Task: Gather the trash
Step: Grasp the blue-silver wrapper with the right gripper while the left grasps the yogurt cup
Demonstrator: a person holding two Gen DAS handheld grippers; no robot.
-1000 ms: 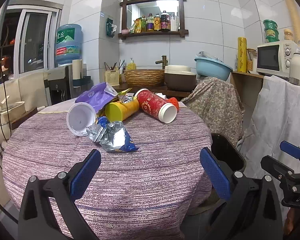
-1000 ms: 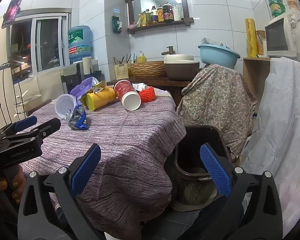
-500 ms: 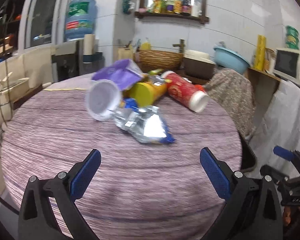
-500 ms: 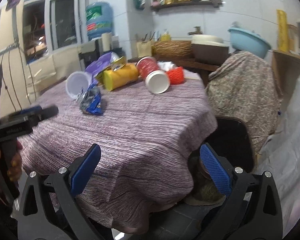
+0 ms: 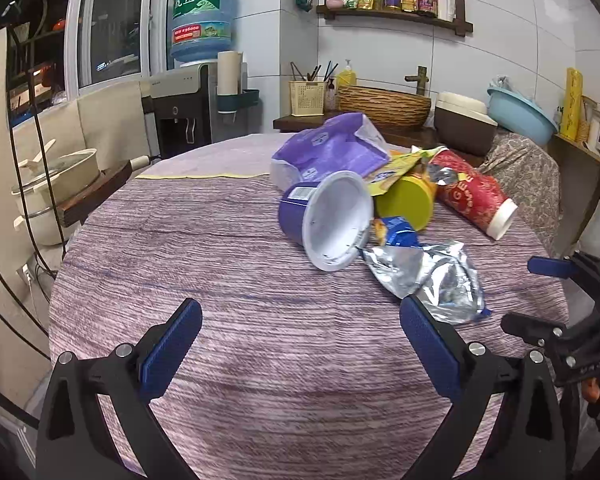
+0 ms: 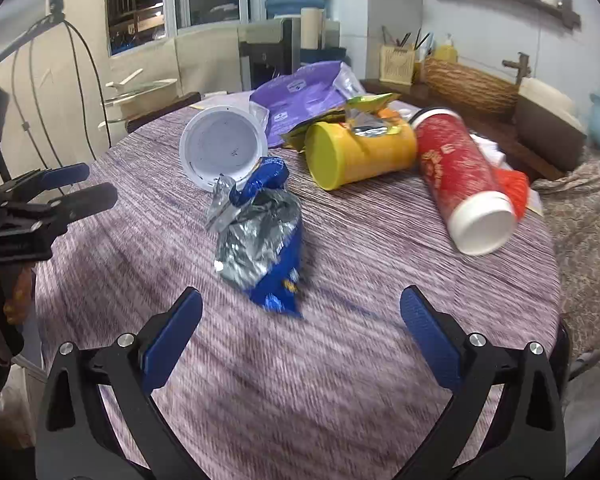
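Trash lies in a pile on the round table [image 5: 228,320]: a blue-and-silver crumpled snack bag [image 5: 424,276] [image 6: 260,240], a blue cup lying on its side with its white inside showing [image 5: 332,220] [image 6: 222,148], a yellow canister [image 5: 406,202] [image 6: 356,152], a red canister with a white end [image 5: 474,198] [image 6: 460,176] and a purple bag [image 5: 328,148] [image 6: 300,100]. My left gripper [image 5: 300,344] is open and empty, just short of the cup and the snack bag. My right gripper [image 6: 300,340] is open and empty, with the snack bag just ahead of its jaws.
The table wears a purple striped cloth. Pots [image 5: 56,184] stand on a side shelf at the left. A water dispenser [image 5: 188,112] and a counter with a woven basket [image 5: 384,100] stand behind the table. A cloth-covered chair [image 5: 524,172] stands at the right.
Both grippers have moved forward over the table toward the trash pile, which now looks larger. The black bin beside the table has left the right wrist view. Nothing was taken hold of.
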